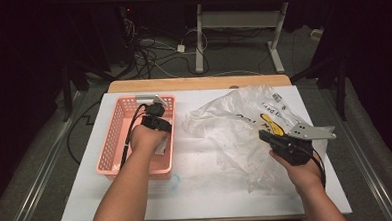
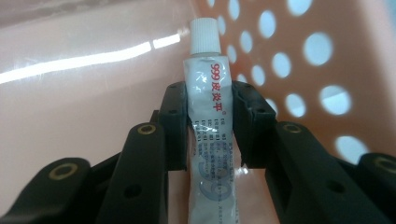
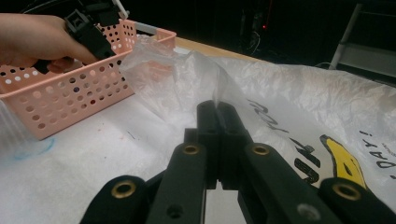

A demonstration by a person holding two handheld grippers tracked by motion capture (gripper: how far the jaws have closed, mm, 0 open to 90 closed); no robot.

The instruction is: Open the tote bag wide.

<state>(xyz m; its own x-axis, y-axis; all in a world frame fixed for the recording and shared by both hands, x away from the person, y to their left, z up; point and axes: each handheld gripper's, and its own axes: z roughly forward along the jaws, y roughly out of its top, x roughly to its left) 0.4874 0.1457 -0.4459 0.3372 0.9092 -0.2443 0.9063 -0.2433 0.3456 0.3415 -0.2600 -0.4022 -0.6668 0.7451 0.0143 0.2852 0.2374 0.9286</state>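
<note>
A white ointment tube (image 2: pixel 210 107) with red print and a ribbed white cap lies inside the pink perforated basket (image 1: pixel 112 139). My left gripper (image 2: pixel 208 100) reaches down into the basket, its pads pressed on both sides of the tube; in the high view the left gripper (image 1: pixel 155 122) is over the basket's right half. A crumpled clear plastic bag (image 1: pixel 234 119) with black and yellow print lies on the right of the table. My right gripper (image 3: pixel 218 107) is shut on a raised fold of the plastic bag (image 3: pixel 280 93), near the bag's right edge (image 1: pixel 265 135).
The basket and bag rest on a white sheet (image 1: pixel 212 190) covering a wooden table. A faint blue ring (image 1: pixel 174 181) marks the sheet in front of the basket. Cables and desk legs (image 1: pixel 199 45) lie on the floor beyond the far edge.
</note>
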